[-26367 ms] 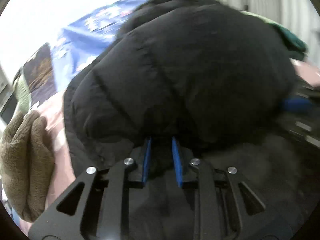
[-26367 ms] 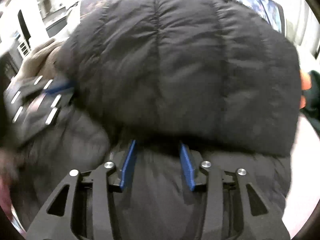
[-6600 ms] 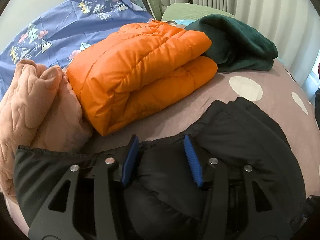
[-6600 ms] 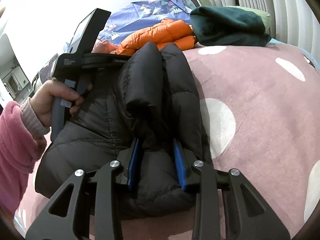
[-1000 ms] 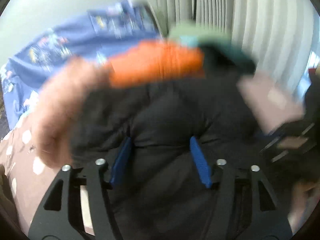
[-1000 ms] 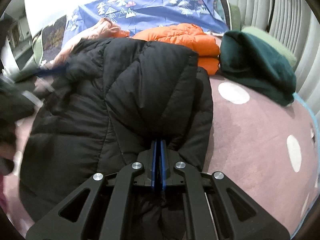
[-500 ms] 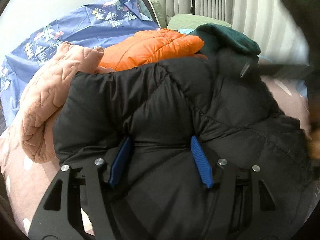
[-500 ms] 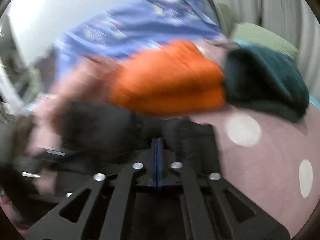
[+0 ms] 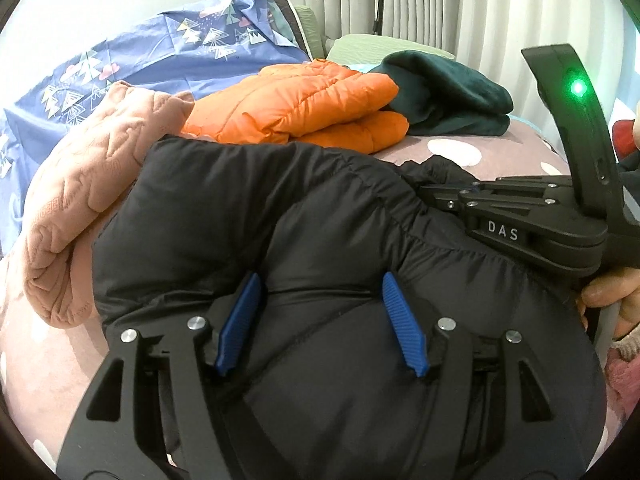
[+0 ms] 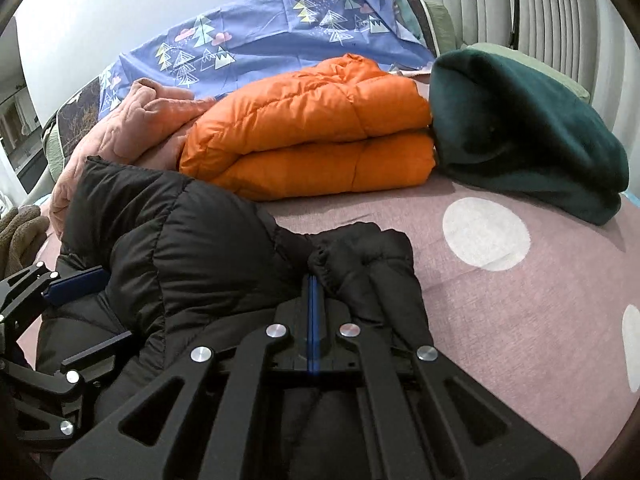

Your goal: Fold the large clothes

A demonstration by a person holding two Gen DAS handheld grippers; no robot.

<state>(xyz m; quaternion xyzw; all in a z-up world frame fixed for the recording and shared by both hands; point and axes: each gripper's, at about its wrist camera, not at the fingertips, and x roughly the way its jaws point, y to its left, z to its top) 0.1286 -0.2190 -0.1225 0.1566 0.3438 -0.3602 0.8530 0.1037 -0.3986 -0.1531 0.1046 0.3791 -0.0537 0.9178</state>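
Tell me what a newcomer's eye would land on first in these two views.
The bulky black puffer jacket fills the foreground on the dotted pink bedspread; the left claw straddles a thick fold of it, and the right claw is shut at its edge. Behind it the folded orange puffer jacket glows brightest, with a dark green fleece on its right and a quilted pink garment on its left.

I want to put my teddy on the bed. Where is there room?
Free: the spotted pink sheet right of the black jacket, in front of the green fleece. Crowded: the back, with the orange jacket, pink quilted garment and blue cover.
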